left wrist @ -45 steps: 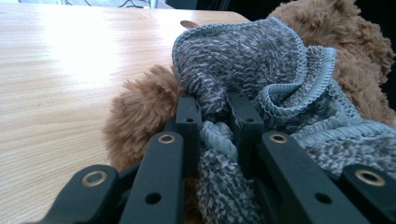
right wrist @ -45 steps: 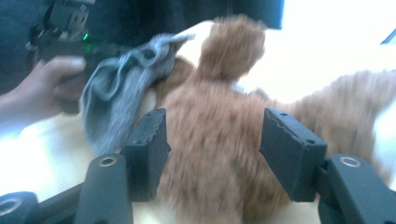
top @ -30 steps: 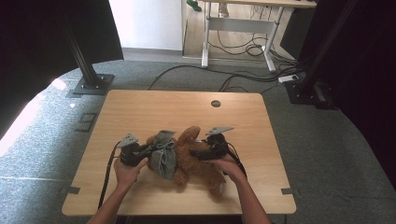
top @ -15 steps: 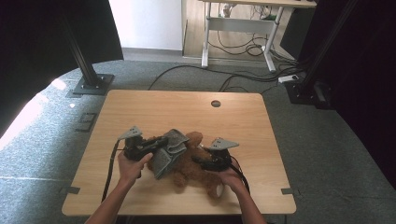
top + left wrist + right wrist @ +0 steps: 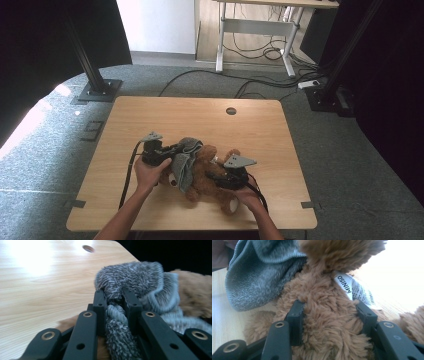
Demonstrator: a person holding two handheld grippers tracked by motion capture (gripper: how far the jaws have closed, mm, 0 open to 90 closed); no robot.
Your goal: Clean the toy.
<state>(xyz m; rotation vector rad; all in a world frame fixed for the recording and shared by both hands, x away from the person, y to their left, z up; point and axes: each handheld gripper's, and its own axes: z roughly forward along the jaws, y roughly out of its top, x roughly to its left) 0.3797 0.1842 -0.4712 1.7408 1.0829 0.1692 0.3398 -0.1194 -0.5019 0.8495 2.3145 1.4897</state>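
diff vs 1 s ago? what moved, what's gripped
The left gripper slid toward the table's left and farther edges, drawing the grey knit cloth it pinches out over the brown teddy bear. The right gripper dropped back slightly toward the person, jaws still set around the bear's body. Nothing was let go; the bear still lies on the wooden table.

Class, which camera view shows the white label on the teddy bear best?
The right gripper view: the white label sits close up, its printed word MINISO legible, against the teddy bear. In the high view it is a tiny pale speck. The left gripper view offers fur and grey cloth.
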